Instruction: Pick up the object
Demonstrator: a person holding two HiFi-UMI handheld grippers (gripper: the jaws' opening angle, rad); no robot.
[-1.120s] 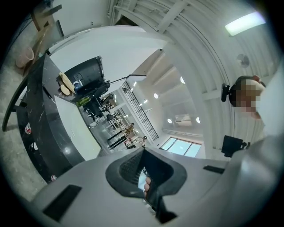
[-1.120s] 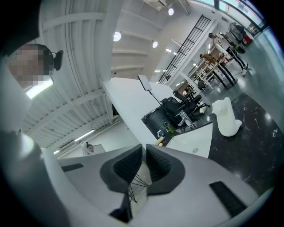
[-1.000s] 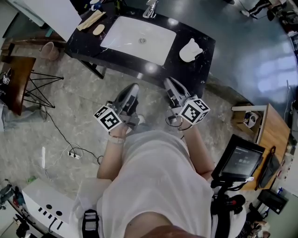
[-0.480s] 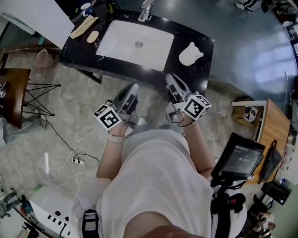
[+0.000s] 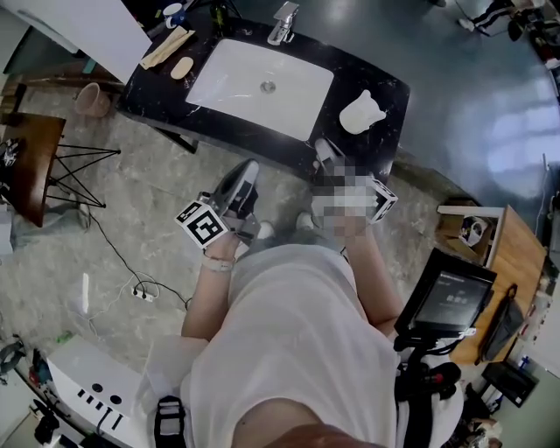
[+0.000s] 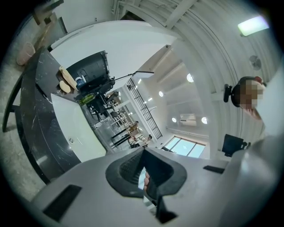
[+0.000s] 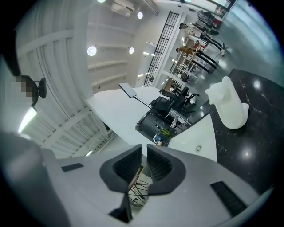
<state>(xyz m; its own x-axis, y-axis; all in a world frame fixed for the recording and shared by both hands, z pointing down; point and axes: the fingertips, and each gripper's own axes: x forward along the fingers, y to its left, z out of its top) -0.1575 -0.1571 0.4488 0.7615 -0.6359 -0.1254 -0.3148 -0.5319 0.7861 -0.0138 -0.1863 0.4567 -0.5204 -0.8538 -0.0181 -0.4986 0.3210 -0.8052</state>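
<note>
Setting: seen steeply from above, a person in a white shirt (image 5: 297, 350) stands on a grey marbled floor (image 5: 131, 201) in front of a long black marble bench (image 5: 153, 87).
Bench top: a white rectangular sink (image 5: 236, 74) is set into it, with a silver tap (image 5: 282, 22) at the far rim. At the left end lie a tan oval piece (image 5: 182, 67) and a long tan piece (image 5: 166, 45).
Task's thing: the white bear-shaped object (image 5: 361, 112) sits on the bench just right of the sink, touched by neither gripper. The right gripper view shows it (image 7: 228, 108) ahead and off to the right, on the black top.
Left side: the left gripper (image 5: 248, 171) is held over the floor, short of the bench's front edge, pointing toward the sink. Its jaws (image 6: 143, 153) are pressed together with nothing between them.
Right side: the right gripper (image 5: 324, 149) shows mainly its tip, which reaches the bench's front edge, below the white object. Its jaws (image 7: 144, 148) are together, leaving only a thin slit, and hold nothing.
Floor: a white power strip with a dark cable (image 5: 138, 291) lies to the left.
</note>
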